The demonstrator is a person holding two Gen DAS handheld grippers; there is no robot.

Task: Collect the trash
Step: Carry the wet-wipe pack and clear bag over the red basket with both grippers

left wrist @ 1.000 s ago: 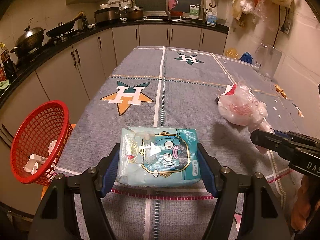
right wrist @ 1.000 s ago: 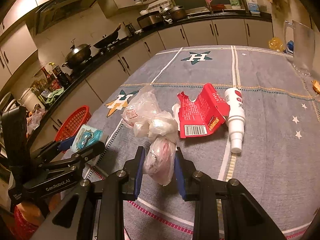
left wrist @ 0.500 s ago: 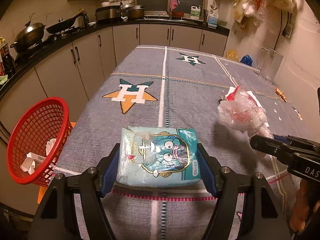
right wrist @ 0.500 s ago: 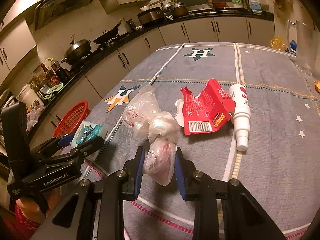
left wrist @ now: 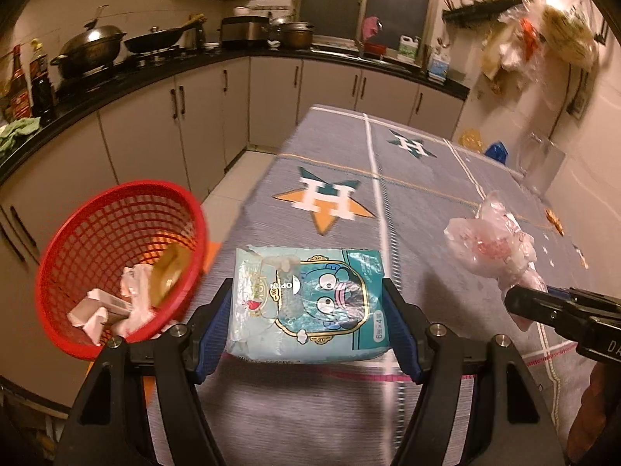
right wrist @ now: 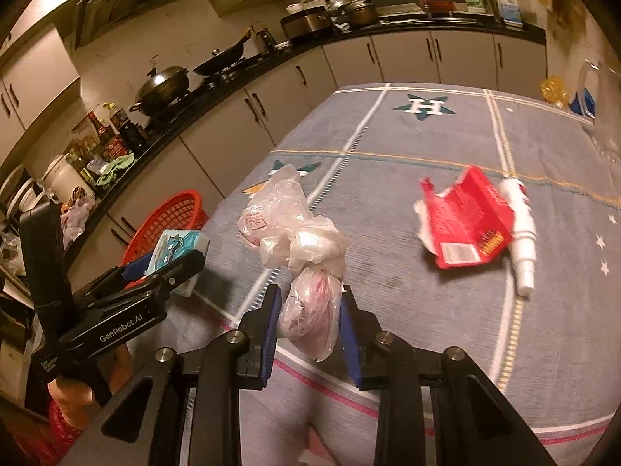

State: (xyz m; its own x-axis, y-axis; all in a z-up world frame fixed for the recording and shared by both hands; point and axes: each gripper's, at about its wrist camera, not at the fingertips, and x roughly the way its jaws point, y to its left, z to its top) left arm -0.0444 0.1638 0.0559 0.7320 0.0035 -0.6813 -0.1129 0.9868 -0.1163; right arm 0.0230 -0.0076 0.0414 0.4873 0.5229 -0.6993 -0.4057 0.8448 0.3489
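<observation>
1. My left hand-held gripper (left wrist: 308,320) is pinching a pale blue tissue pack (left wrist: 308,305) between its blue pads, held clear above the desk (left wrist: 407,163).
2. At nine o'clock of that pack I see the red basket (left wrist: 116,268), beyond the desk's edge, with white scraps and a yellowish piece inside.
3. My right hand-held gripper (right wrist: 310,324) is clamped on the lower end of a crumpled plastic bag (right wrist: 295,240), whose bulk bunches toward twelve o'clock.
4. On the desk at two o'clock of the bag lie a torn red carton (right wrist: 467,223) and a white bottle (right wrist: 522,239), touching each other.
</observation>
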